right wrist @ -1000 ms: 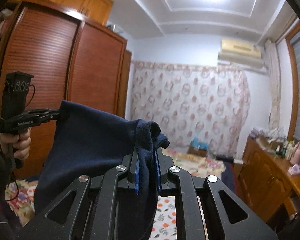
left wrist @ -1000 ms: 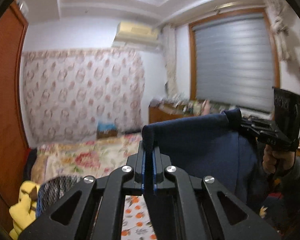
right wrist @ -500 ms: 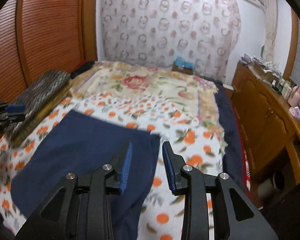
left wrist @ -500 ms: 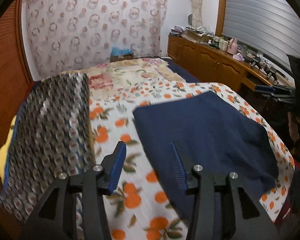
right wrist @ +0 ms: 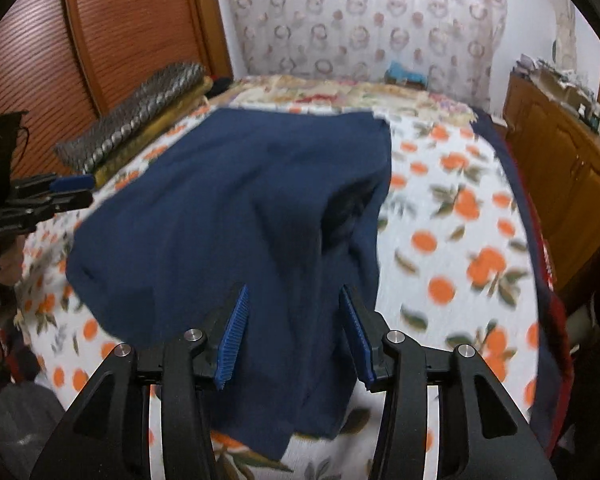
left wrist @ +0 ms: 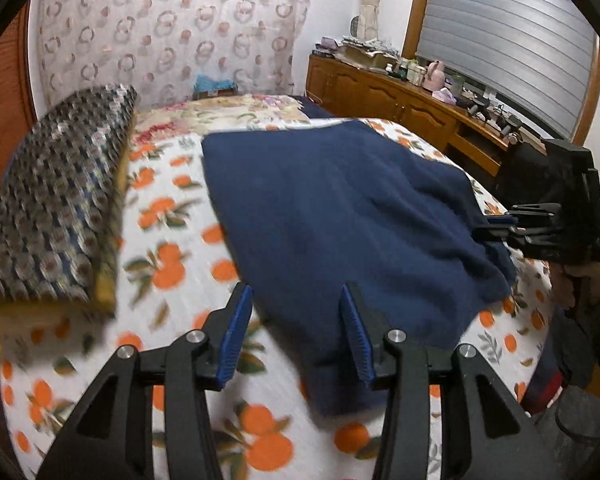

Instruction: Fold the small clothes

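Note:
A dark navy garment lies spread on the orange-print bedsheet; it also shows in the right wrist view, with a raised fold on its right side. My left gripper is open and empty, just above the garment's near left corner. My right gripper is open and empty over the garment's near edge, which hangs over the bed's front. Each gripper shows in the other's view, the right one at the garment's right edge and the left one at its left edge.
A folded patterned blanket lies on the bed's left side, also seen in the right wrist view. A wooden dresser with clutter runs along the right. A wooden wardrobe stands to the left. A floral curtain hangs behind.
A second ago both grippers held the garment up in the air, shut on its corners. They have laid it flat on the bed, opened, and moved in lower over it.

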Tool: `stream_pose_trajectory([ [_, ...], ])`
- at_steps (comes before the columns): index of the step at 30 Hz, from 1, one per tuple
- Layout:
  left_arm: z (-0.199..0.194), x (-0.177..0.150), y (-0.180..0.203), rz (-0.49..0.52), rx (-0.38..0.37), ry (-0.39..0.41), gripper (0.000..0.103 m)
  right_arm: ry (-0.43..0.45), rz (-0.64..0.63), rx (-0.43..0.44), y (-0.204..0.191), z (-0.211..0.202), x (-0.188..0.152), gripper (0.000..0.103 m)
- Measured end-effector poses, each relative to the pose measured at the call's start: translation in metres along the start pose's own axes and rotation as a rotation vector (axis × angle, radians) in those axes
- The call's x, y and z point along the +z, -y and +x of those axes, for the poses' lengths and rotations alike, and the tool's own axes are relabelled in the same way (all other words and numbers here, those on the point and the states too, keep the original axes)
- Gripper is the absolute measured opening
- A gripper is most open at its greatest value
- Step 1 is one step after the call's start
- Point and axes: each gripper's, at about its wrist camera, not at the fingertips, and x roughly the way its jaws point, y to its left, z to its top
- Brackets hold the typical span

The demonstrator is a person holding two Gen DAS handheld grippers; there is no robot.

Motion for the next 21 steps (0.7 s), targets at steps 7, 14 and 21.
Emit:
stream_pose_trajectory([
  [7, -0.005, -0.014, 0.003, -0.048, -0.011, -0.004, 0.045, 0.079, 0.025, -0.005, 0.007, -0.024, -0.005, 0.001],
  [14, -0.002, -0.028, 0.011, -0.049, -0.029, -0.028, 0.045, 0.082, 0.031, -0.086, 0.008, -0.025, -0.015, 0.007],
  [21, 0.001, -0.034, 0.015, -0.051, -0.067, -0.058, 0.028, 0.048, 0.062, -0.104, 0.017, -0.016, -0.022, 0.048],
])
